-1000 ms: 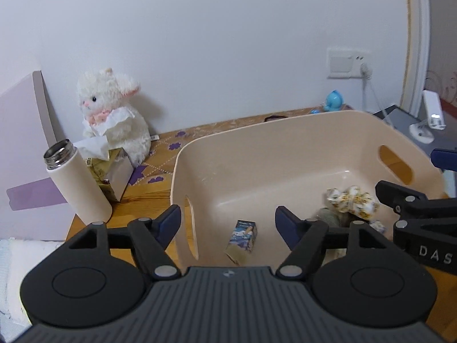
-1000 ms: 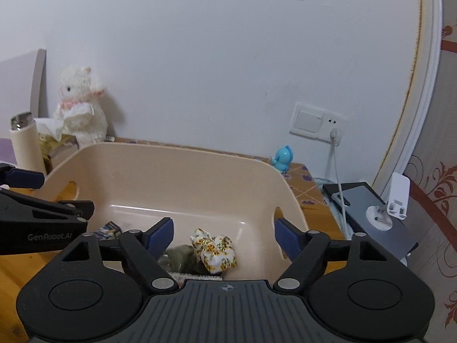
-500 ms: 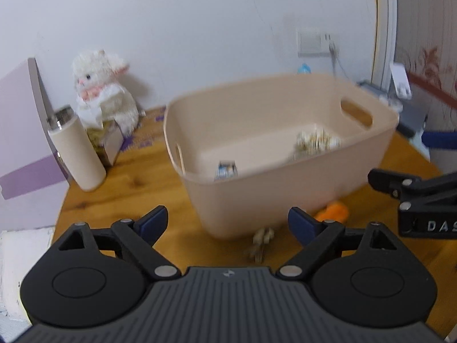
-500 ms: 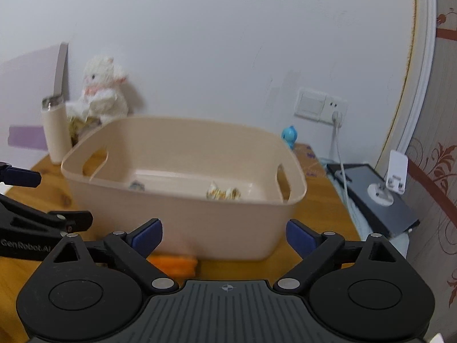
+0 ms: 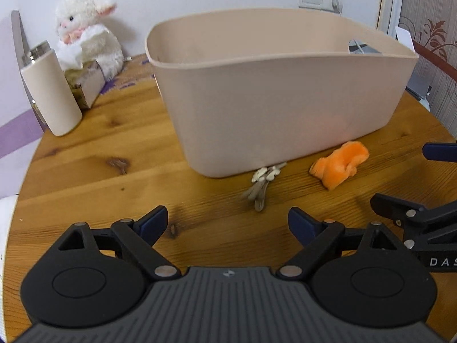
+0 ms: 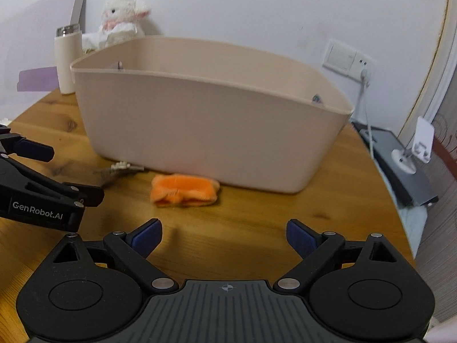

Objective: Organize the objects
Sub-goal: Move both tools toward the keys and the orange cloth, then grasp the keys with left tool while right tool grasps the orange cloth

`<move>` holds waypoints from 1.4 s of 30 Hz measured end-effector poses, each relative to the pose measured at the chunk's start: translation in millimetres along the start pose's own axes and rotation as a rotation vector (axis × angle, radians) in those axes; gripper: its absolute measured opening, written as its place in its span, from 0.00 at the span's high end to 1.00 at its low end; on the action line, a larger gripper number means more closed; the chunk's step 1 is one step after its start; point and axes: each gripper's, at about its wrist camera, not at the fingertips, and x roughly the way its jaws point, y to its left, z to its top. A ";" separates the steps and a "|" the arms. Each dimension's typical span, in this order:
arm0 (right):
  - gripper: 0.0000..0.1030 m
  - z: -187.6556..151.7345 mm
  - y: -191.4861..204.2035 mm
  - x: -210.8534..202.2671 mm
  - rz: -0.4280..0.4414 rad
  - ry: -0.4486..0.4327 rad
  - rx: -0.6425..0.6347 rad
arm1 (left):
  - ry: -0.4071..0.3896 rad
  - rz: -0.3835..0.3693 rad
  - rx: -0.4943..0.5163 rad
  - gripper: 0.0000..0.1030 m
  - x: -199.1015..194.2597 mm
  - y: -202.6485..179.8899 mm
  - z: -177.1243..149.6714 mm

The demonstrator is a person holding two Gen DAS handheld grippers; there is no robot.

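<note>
A beige plastic basket (image 5: 271,100) stands on the round wooden table (image 5: 100,171); it also shows in the right wrist view (image 6: 200,120). In front of it lie an orange plush piece (image 5: 340,164), also in the right wrist view (image 6: 182,190), and a small beige hair clip (image 5: 262,183), which the right wrist view shows too (image 6: 117,170). My left gripper (image 5: 227,223) is open and empty, low over the table, short of the clip. My right gripper (image 6: 224,235) is open and empty, short of the orange piece. The basket's contents are hidden.
A cream flask (image 5: 50,88), a tissue box (image 5: 85,83) and a white plush lamb (image 5: 85,31) stand at the back left. A grey device (image 6: 400,165) with a white stand lies off the table's right edge. A wall socket (image 6: 348,61) has a cable plugged in.
Both grippers have pulled back from above the basket and dropped low to the table. The basket's inside has gone out of sight; the orange piece and clip came into view.
</note>
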 end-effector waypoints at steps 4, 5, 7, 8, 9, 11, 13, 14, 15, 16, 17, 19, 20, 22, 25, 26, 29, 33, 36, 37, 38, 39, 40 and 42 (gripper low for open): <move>0.07 -3.5 1.0 12.0 0.020 0.016 0.008 | -0.008 -0.031 -0.029 0.11 12.0 7.8 -4.9; 0.07 -3.5 1.6 15.0 0.023 0.019 0.009 | -0.012 -0.042 -0.039 0.10 13.9 9.9 -4.6; 0.07 -4.2 0.0 19.6 0.030 0.022 0.008 | -0.026 -0.041 -0.041 0.10 17.2 10.9 -3.2; 0.06 -4.0 0.5 22.7 0.034 0.026 0.009 | -0.033 -0.042 -0.040 0.10 18.6 10.9 -2.5; 0.04 -3.9 0.7 25.0 0.041 0.024 0.012 | -0.038 -0.043 -0.040 0.10 19.7 9.9 -1.7; 0.02 -2.5 1.4 27.7 0.050 0.018 0.015 | -0.049 -0.044 -0.038 0.10 22.3 8.7 0.2; 0.01 -1.3 1.9 30.4 0.058 0.010 0.015 | -0.058 -0.044 -0.038 0.09 24.5 7.3 1.7; 0.00 -0.7 2.0 31.7 0.062 0.006 0.016 | -0.061 -0.043 -0.039 0.09 25.6 6.9 2.5; 0.00 -0.1 2.0 33.3 0.069 0.000 0.019 | -0.064 -0.041 -0.040 0.09 26.7 6.4 3.4; 0.00 0.6 1.5 34.6 0.075 -0.004 0.023 | -0.066 -0.040 -0.042 0.09 28.5 6.7 4.3; 0.00 1.4 1.2 36.2 0.082 -0.008 0.028 | -0.068 -0.038 -0.045 0.09 29.2 6.3 5.0; 0.00 3.8 0.6 39.7 0.092 -0.015 0.036 | -0.074 -0.030 -0.057 0.12 29.3 6.1 5.3; 0.00 4.4 0.6 41.0 0.095 -0.021 0.036 | -0.078 -0.027 -0.061 0.14 29.0 6.3 5.5; 0.01 4.9 1.3 43.8 0.093 -0.035 0.031 | -0.090 -0.029 -0.059 0.25 28.1 6.4 6.0; 0.08 4.5 4.5 45.4 0.107 -0.059 0.025 | -0.096 -0.052 -0.052 0.37 25.6 6.2 6.9; 0.12 4.0 4.8 45.4 0.117 -0.064 0.023 | -0.095 -0.061 -0.051 0.39 25.3 6.3 7.4; 0.22 3.3 8.6 43.1 0.127 -0.078 0.004 | -0.102 -0.064 -0.037 0.51 24.0 3.8 6.6; 0.54 6.0 12.1 38.2 0.164 -0.073 0.006 | -0.107 -0.091 -0.020 0.70 20.2 1.9 3.5; 0.79 9.3 16.8 35.1 0.164 -0.069 -0.009 | -0.098 -0.101 -0.028 0.75 17.9 2.2 2.3; 0.84 9.7 18.7 33.6 0.161 -0.068 -0.014 | -0.095 -0.104 -0.029 0.76 17.0 2.3 1.6; 0.91 9.7 20.3 32.5 0.158 -0.065 -0.019 | -0.094 -0.104 -0.025 0.76 16.2 1.8 1.0; 0.94 8.0 22.1 30.9 0.152 -0.064 -0.023 | -0.095 -0.103 -0.019 0.77 15.5 1.1 0.3; 0.94 6.9 23.2 29.6 0.144 -0.064 -0.028 | -0.095 -0.101 -0.016 0.77 14.5 0.9 -0.7; 0.96 5.5 23.7 27.6 0.131 -0.063 -0.033 | -0.094 -0.096 -0.018 0.78 13.0 0.6 -2.2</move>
